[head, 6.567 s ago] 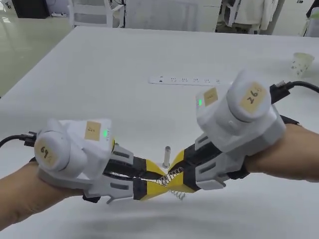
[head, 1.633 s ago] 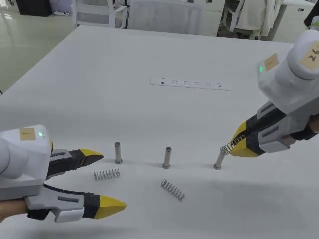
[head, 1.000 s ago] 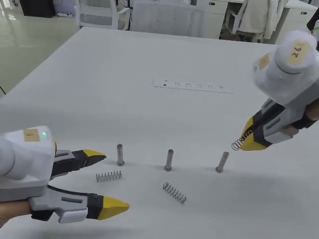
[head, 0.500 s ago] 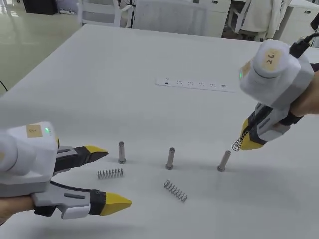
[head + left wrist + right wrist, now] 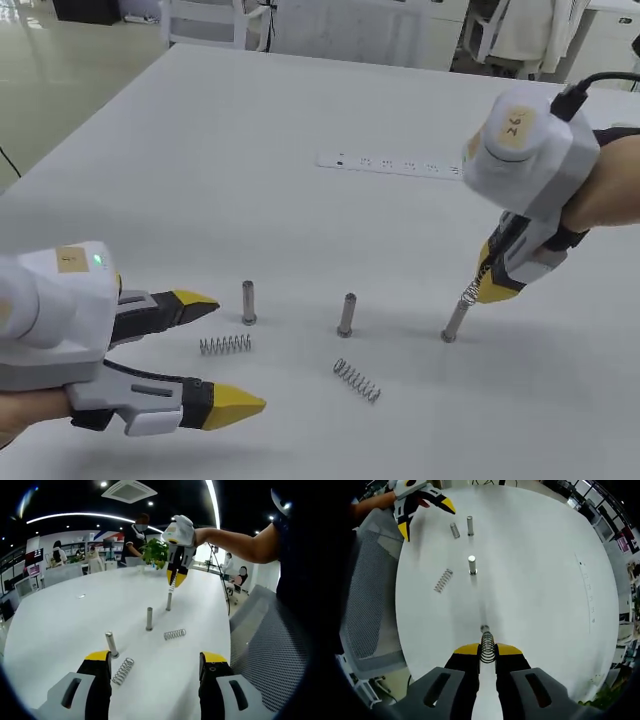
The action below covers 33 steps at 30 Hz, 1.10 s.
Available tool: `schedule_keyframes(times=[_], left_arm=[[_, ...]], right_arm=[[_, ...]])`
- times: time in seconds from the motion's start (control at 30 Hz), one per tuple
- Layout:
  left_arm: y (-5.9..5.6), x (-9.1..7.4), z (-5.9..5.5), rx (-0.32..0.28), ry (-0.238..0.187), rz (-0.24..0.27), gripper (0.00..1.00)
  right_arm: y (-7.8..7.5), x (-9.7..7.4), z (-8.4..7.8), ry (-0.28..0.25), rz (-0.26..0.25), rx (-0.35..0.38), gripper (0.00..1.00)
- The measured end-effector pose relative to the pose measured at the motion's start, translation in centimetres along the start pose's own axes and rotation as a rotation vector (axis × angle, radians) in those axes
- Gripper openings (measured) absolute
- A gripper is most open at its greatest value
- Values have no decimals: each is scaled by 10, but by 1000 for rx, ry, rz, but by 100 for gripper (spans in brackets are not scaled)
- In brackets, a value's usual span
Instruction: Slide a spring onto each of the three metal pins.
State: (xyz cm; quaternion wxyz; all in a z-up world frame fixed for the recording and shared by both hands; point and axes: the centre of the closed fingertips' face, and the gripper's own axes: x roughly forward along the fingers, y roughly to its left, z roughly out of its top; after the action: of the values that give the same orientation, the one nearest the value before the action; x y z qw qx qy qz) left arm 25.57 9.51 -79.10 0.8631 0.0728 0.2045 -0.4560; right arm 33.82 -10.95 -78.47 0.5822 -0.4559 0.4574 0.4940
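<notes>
Right tongs: the yellow-tipped right tongs (image 5: 487, 290) (image 5: 175, 580) (image 5: 488, 652) point steeply down over the right end of the pin row. They are pressed together on a small coiled wire spring (image 5: 470, 291) (image 5: 172, 586) (image 5: 488, 646).
Held spring: it hangs from the tips, and its free lower end sits at the top of the right short grey metal pin (image 5: 455, 322) (image 5: 169, 601). Whether the coil has passed over the pin's tip cannot be told.
Left tongs: the yellow-tipped left tongs (image 5: 238, 352) (image 5: 156, 656) (image 5: 426, 517) hover low at the near left, spread wide and holding nothing.
Pins: three stand upright in a row across the white counter (image 5: 300, 150) — the left short grey metal pin (image 5: 248, 302) (image 5: 111, 644) (image 5: 469, 525), the middle short grey metal pin (image 5: 347, 314) (image 5: 149, 618) (image 5: 472, 564) and the right one. The left and middle pins are bare.
Loose springs: the first loose wire spring (image 5: 225, 345) (image 5: 122, 670) (image 5: 454, 530) lies flat just on the near side of the left pin, close ahead of the left tongs' open tips. The second loose wire spring (image 5: 357, 380) (image 5: 174, 634) (image 5: 442, 580) lies slanted on the near side of the middle pin, apart from it.
Far side: a long white power strip (image 5: 395, 165) lies flat, well beyond the pins.
</notes>
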Motion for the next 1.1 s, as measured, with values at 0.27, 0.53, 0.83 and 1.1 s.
schedule_keyframes(times=[0.27,0.53,0.83,1.1], left_arm=[[1,1,0,-4,-2,0,67],[0,2,-1,-3,0,-1,66],[1,2,0,-5,0,0,66],[1,2,-1,-7,1,1,66]], right_arm=[[0,4,-1,13,8,-3,9],[1,10,0,22,22,-1,9],[2,20,0,46,37,-5,9],[3,31,-1,64,52,-1,9]])
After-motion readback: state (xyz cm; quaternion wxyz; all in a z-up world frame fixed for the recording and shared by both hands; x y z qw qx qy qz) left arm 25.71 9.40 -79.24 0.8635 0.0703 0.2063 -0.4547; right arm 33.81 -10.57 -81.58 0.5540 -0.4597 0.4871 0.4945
